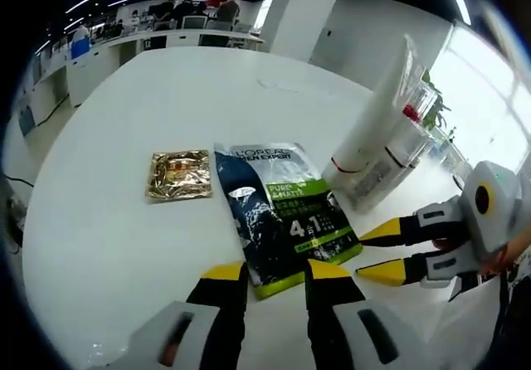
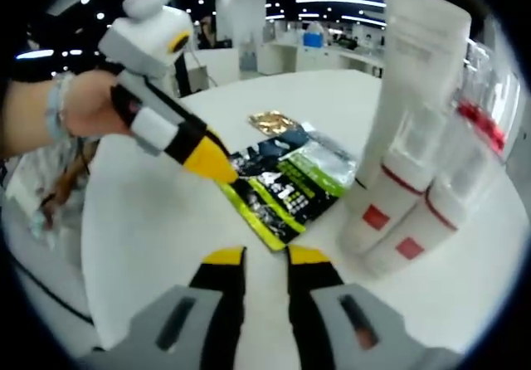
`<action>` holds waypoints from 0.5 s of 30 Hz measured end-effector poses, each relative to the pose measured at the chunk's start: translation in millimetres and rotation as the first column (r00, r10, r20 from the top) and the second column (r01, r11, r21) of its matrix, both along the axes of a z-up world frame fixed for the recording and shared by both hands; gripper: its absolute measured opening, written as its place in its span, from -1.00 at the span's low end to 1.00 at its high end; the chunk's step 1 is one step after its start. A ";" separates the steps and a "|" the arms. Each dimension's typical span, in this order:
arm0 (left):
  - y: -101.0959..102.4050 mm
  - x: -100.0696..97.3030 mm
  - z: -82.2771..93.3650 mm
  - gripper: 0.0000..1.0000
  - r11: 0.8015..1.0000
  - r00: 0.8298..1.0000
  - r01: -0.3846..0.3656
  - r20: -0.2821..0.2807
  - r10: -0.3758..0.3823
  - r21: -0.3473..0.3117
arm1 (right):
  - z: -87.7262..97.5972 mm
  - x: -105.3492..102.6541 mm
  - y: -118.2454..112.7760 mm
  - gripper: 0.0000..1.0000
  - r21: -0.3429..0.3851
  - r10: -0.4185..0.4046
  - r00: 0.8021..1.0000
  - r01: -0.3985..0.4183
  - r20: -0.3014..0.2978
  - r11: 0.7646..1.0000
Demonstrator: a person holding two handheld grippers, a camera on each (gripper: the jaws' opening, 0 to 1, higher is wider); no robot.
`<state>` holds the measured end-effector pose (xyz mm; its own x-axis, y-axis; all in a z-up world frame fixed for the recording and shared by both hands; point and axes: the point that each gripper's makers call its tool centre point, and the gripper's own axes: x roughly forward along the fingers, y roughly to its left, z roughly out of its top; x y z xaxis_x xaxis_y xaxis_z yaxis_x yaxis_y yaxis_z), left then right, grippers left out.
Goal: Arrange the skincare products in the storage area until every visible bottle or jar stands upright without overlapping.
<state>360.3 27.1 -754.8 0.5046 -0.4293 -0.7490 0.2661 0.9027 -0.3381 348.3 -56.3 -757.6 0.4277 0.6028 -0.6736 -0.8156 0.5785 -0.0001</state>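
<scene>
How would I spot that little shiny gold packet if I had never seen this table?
Start at the big white round table. Flat on it lies a dark sachet with green and white print; the gold packet lies on its far side from the standing white tubes. It is small, squarish, crinkled foil, the one metallic item.

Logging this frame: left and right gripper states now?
Left gripper: open, holding nothing, jaw tips at the near edge of the dark-and-green sachet.
Right gripper: open, holding nothing, close to that sachet's corner.
</scene>
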 end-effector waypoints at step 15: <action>51.4 24.5 28.2 -0.38 0.988 0.982 -0.131 0.149 0.117 0.086 | 5.8 -1.0 -34.4 -0.66 0.025 -0.108 0.994 0.109 -0.026 0.994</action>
